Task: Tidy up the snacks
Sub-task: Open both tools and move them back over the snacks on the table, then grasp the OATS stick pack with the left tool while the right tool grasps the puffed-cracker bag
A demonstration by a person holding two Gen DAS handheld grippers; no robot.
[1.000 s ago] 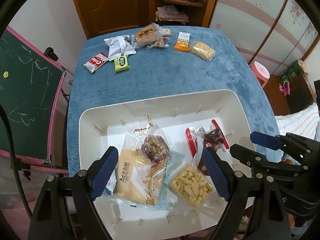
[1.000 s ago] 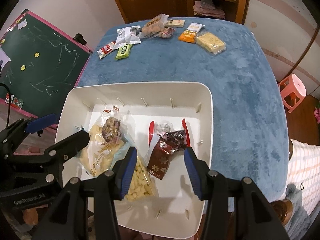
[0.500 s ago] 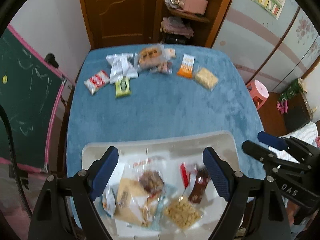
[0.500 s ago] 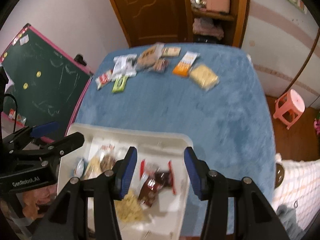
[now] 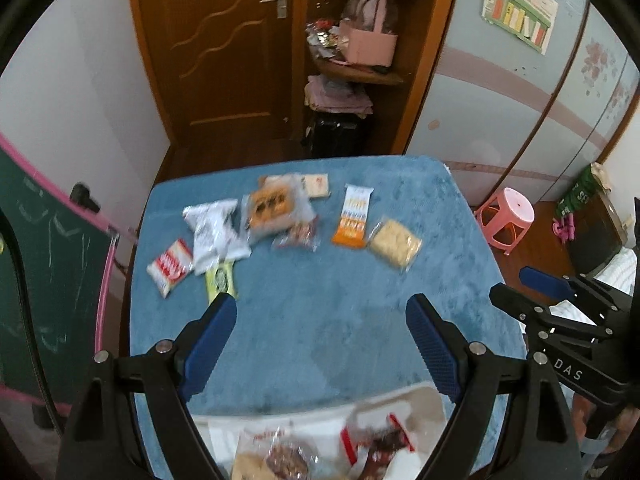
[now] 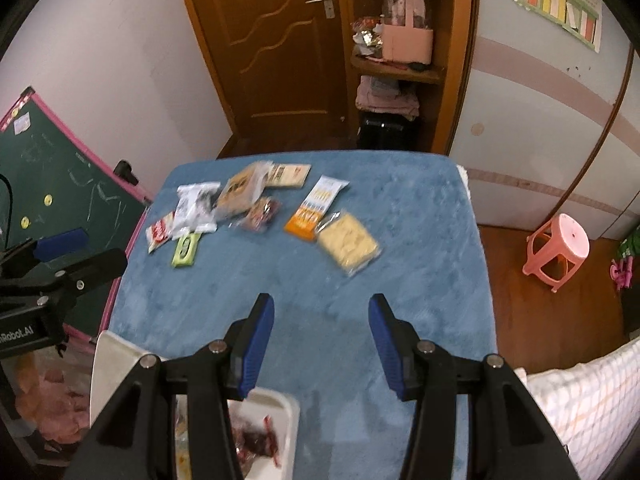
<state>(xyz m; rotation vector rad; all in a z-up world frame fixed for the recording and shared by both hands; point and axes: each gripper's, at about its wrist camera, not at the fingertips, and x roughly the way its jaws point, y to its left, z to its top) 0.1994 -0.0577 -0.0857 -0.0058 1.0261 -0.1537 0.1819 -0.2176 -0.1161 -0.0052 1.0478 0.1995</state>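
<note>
- Since a second ago both my grippers have lifted and tipped up: the white tray (image 5: 404, 396), which filled the views, now shows only at the bottom edge, and the door (image 5: 224, 52) and shelf (image 5: 360, 72) have come into sight.
- My left gripper (image 5: 320, 344) stands wide open with nothing between its blue pads; its spread is unchanged.
- My right gripper (image 6: 322, 344) is about half open and holds nothing, also unchanged.
- The tray keeps its packets, among them a red-and-dark one (image 6: 256, 440).
- The loose snacks lie in a row at the far end of the blue surface (image 5: 320, 320), well apart from the tray: a red-and-white packet (image 5: 170, 266), a green packet (image 5: 220, 280), a white bag (image 5: 214, 228), a clear bag of brown biscuits (image 5: 272, 208), an orange bar (image 5: 354, 218) and a pale yellow packet (image 5: 396, 244) just beside the bar.
- Left of the surface leans a green chalkboard (image 6: 60, 176) with a pink frame.
- Right of it stands a pink stool (image 6: 558, 250) on the wooden floor.
- A pink basket (image 6: 406, 38) sits on the shelf.
</note>
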